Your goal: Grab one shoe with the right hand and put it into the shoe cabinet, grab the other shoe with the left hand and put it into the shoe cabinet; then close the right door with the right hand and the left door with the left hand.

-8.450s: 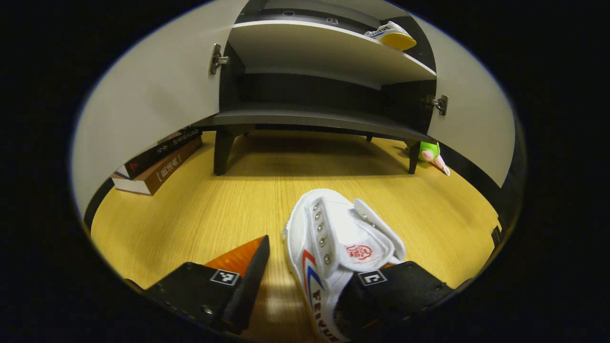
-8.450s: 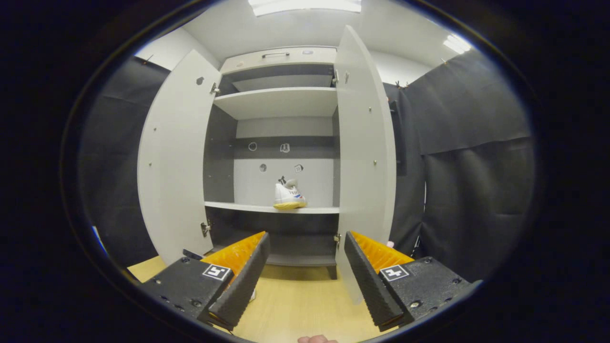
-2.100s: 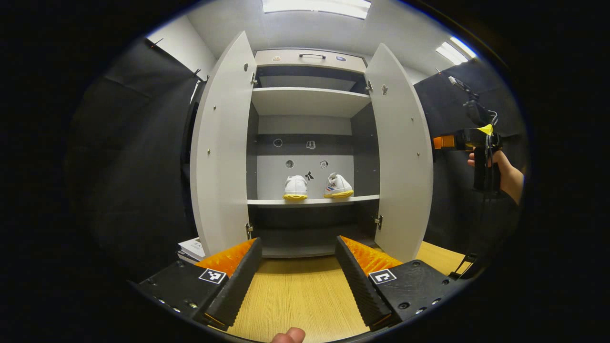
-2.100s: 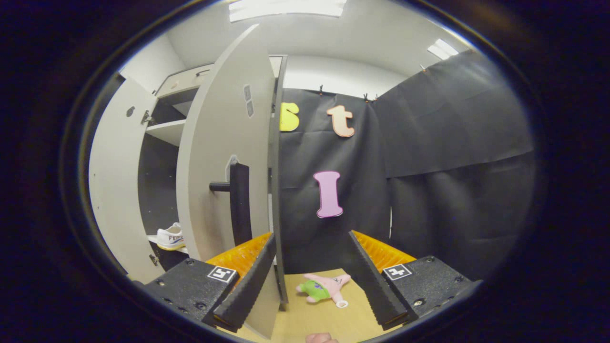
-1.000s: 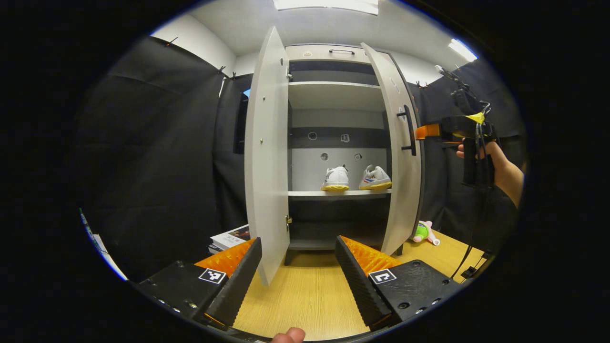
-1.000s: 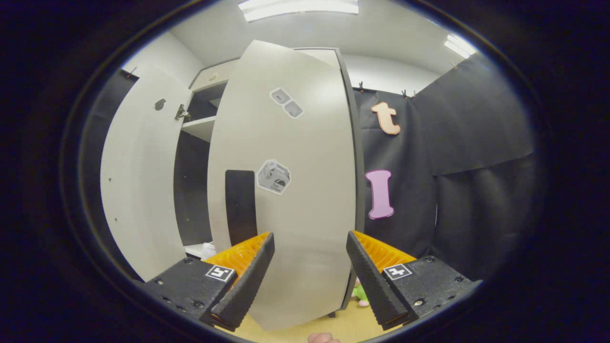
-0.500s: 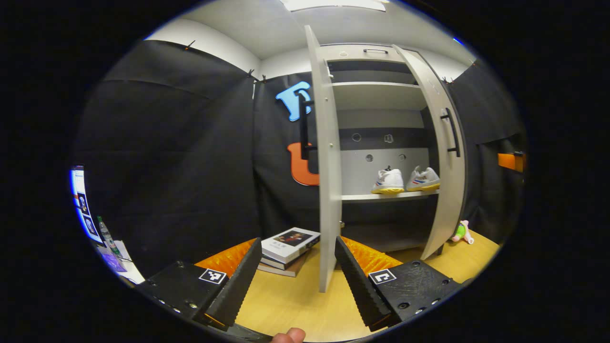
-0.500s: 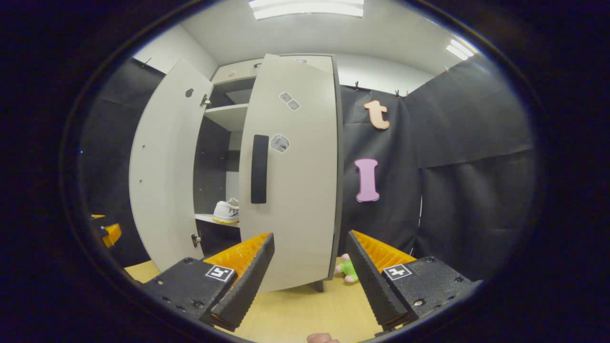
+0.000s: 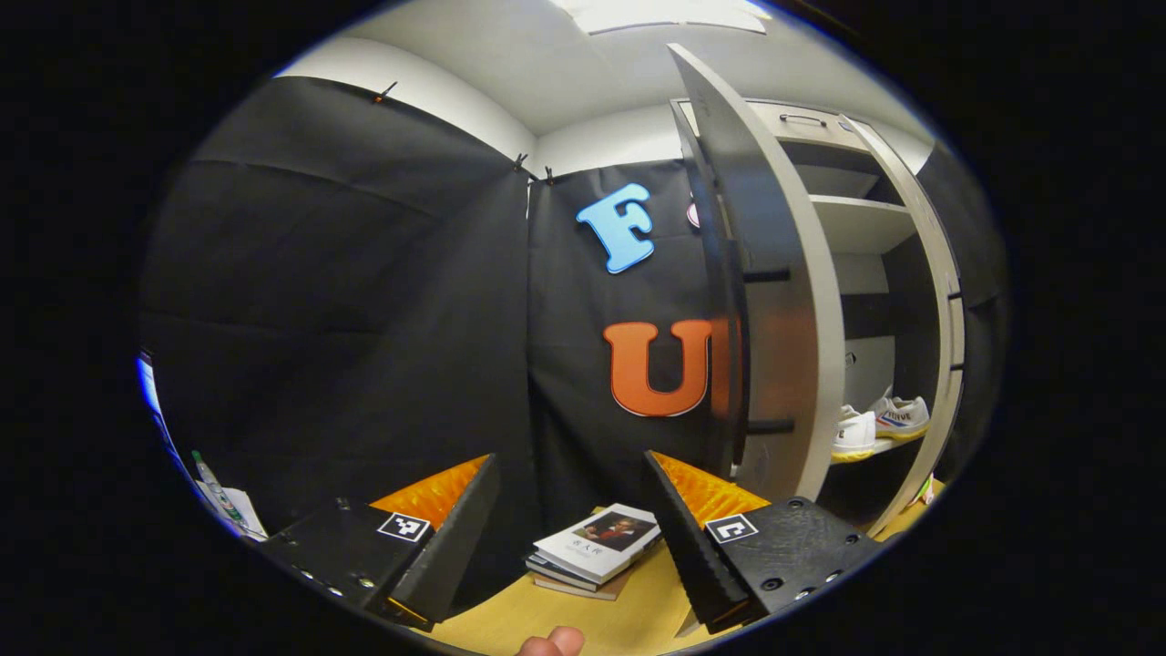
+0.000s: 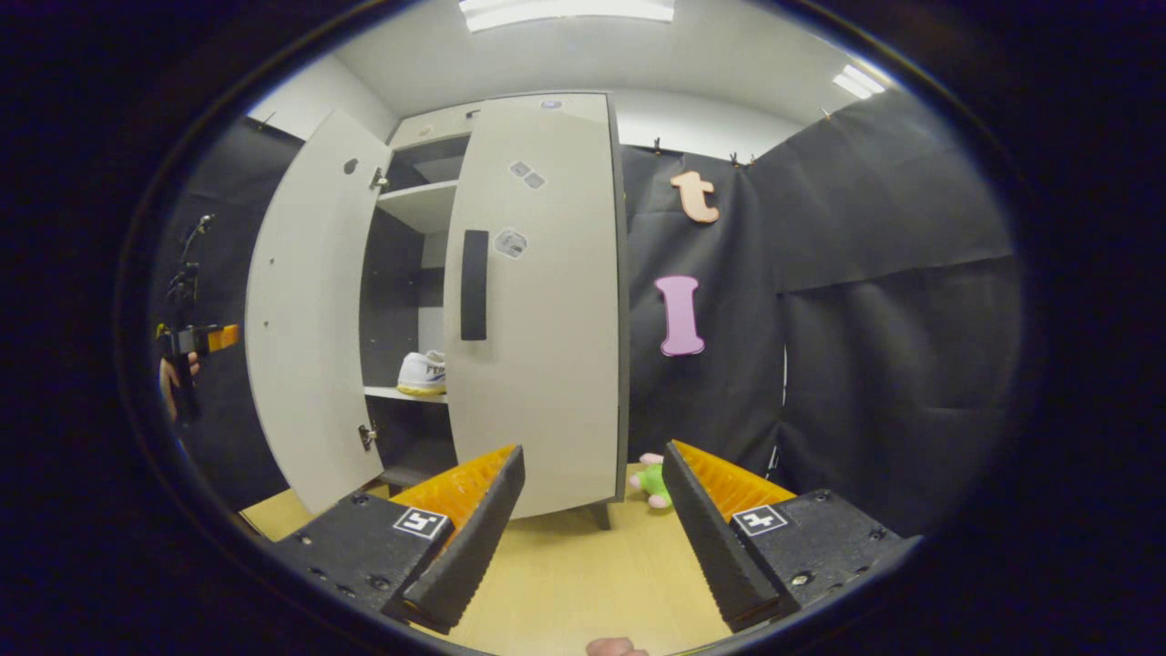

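Two white shoes [image 9: 856, 433] [image 9: 900, 415] with yellow soles stand side by side on the middle shelf of the grey shoe cabinet [image 9: 861, 223]. My left gripper [image 9: 569, 538] is open and empty, on the outer side of the open left door [image 9: 774, 301], near its black handle [image 9: 736, 364]. My right gripper [image 10: 592, 538] is open and empty, a short way back from the right door [image 10: 547, 346], which is swung nearly shut. One shoe [image 10: 424, 374] shows through the gap beside that door's handle [image 10: 474, 284]. Far left in the right gripper view, a hand holds the left gripper [image 10: 214, 339] beyond the left door [image 10: 301, 319].
A stack of books [image 9: 597, 547] lies on the wooden floor [image 10: 583, 574] just ahead of my left gripper, beside the left door. A green and pink plush toy [image 10: 651, 483] lies on the floor by the cabinet's right leg. Black cloth walls surround the booth.
The left gripper has swung left, round to the outer face of the left door. The right gripper has drawn back from the right door, which now stands closer to shut.
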`<action>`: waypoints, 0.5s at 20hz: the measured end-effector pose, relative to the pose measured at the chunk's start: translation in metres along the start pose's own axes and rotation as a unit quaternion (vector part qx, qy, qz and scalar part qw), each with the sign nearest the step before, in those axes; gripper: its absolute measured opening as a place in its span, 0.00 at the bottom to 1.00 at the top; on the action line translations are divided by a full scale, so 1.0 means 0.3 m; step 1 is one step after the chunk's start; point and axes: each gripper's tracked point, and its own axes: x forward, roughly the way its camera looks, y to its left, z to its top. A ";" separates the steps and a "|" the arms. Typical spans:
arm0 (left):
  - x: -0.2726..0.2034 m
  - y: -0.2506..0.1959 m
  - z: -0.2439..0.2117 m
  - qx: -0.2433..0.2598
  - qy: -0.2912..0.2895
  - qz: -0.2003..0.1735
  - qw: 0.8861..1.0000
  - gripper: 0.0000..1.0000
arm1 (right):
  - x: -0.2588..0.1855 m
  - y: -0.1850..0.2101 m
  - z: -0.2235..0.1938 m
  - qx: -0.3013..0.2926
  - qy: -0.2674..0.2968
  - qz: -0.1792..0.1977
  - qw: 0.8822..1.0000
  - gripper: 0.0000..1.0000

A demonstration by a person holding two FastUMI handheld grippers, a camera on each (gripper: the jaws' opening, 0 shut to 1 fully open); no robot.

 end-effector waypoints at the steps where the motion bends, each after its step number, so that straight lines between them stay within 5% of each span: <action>1: 0.019 -0.018 0.008 -0.001 0.001 -0.011 1.000 0.94 | -0.001 -0.010 0.000 0.001 0.000 -0.002 1.000 0.99; 10: 0.066 -0.119 0.013 -0.053 0.022 -0.067 0.996 0.92 | 0.027 -0.026 -0.005 0.002 0.008 -0.006 1.000 0.99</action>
